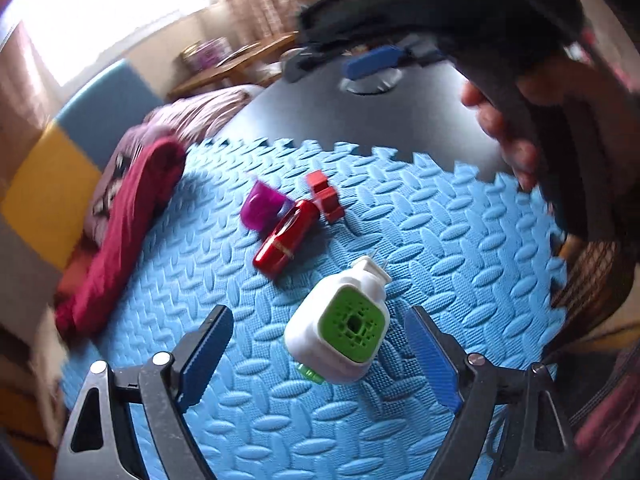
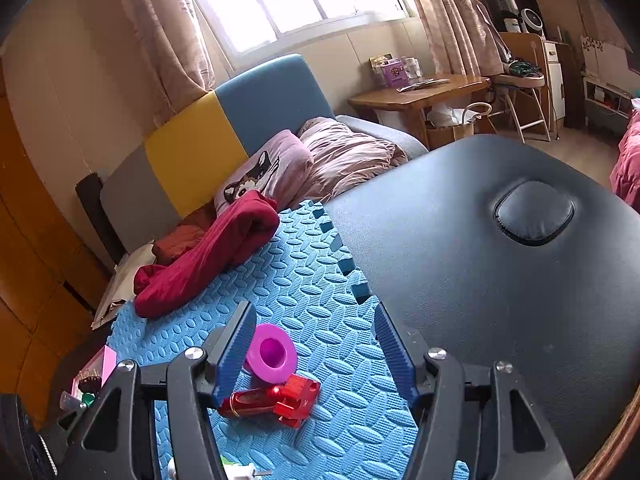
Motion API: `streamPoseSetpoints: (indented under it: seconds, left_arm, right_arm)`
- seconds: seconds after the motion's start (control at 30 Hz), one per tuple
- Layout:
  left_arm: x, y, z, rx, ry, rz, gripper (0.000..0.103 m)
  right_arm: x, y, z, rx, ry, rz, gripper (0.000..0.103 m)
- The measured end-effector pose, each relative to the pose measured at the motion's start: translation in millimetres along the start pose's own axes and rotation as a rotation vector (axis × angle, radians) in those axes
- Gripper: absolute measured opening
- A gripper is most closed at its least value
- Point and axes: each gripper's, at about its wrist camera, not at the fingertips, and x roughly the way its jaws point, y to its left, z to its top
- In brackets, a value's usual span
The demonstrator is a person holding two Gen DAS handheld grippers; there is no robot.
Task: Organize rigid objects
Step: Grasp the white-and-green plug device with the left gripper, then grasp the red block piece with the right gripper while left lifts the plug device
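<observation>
- The left claw point(image 1: 320, 354) stands spread wide over the blue foam mat point(image 1: 460, 248); nothing is pinched.
- A white plug-in device with a green grille point(image 1: 340, 320) lies on the mat between its fingers, touching neither pad.
- Beyond it, a glossy red case point(image 1: 286, 236), a purple cup point(image 1: 262, 204) on its side and a red block piece point(image 1: 326, 194) sit close together on the mat.
- The right claw point(image 2: 316, 350) hangs partly spread above this group, gripping nothing; its left finger point(image 2: 236, 354) is just beside the cup.
- The mat covers part of a black padded bench point(image 2: 500, 280).
- A dark red cloth point(image 2: 208, 256) rests on the mat's far edge.
- A hand point(image 1: 508, 128) holds the right claw's handle.
</observation>
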Motion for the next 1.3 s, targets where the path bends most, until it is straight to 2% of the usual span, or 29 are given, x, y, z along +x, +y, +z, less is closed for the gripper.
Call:
streamPoseSetpoints:
  seconds: [0.1,0.13,0.17,0.2,0.23,0.27,0.37,0.47,0.6,0.67,0.8,0.9,1.03,1.1,1.13,1.17,1.23,1.3]
  left_arm:
    - [14,-16,9,0.137,0.032,0.039,0.088]
    - [21,-19,9,0.159,0.048,0.038,0.083]
    - [28,-20,9,0.163,0.065,0.019,0.07]
    - [33,-20,9,0.156,0.067,0.038,0.063]
    - [35,-17,8,0.127,0.057,0.044,0.055]
    - [34,-12,7,0.075,0.044,0.024,0.053]
    - [27,8,-5,-0.097,0.009,-0.016,0.053]
    - [19,23,-27,-0.272,-0.013,-0.018,0.053]
    - [6,42,-62,-0.55,-0.04,-0.056,0.053]
    - [0,44,-74,-0.637,-0.057,-0.064,0.053]
    - [-9,42,-82,-0.706,-0.081,-0.058,0.053]
    - [-15,35,-85,-0.728,-0.097,-0.04,0.052]
    - [-22,31,-90,-0.732,-0.117,-0.019,0.052]
    - [-25,29,-92,-0.735,-0.122,-0.013,0.052]
    - [-27,28,-93,-0.735,-0.125,-0.01,0.052]
    - [-28,27,-95,-0.736,-0.128,-0.007,0.052]
    - [-30,26,-97,-0.747,-0.133,-0.004,0.052]
    - [-31,25,-100,-0.758,-0.129,-0.009,0.052]
  right_arm:
    - [0,-1,0,0.009,0.002,0.003,0.062]
    - [0,-2,0,0.011,0.002,0.004,0.062]
    - [0,-3,0,0.014,0.003,0.005,0.062]
    - [0,-3,0,0.017,0.005,0.006,0.062]
    - [0,-3,0,0.018,0.007,0.006,0.062]
    - [1,-4,0,0.019,0.01,0.007,0.062]
    - [3,-3,0,0.016,0.021,0.015,0.062]
    - [7,1,-2,0.003,0.049,0.029,0.062]
    - [15,10,-7,-0.038,0.096,0.058,0.062]
    - [20,15,-10,-0.057,0.131,0.077,0.062]
    - [33,24,-19,-0.095,0.217,0.079,0.062]
    - [46,25,-23,-0.083,0.276,0.04,0.062]
    - [64,22,-27,-0.044,0.344,-0.014,0.048]
    - [74,23,-32,-0.052,0.389,-0.014,0.043]
    - [79,23,-36,-0.067,0.427,-0.008,0.033]
    - [79,24,-38,-0.077,0.417,0.006,0.031]
    - [73,28,-37,-0.121,0.376,-0.051,0.014]
    - [79,27,-43,-0.129,0.424,-0.05,0.014]
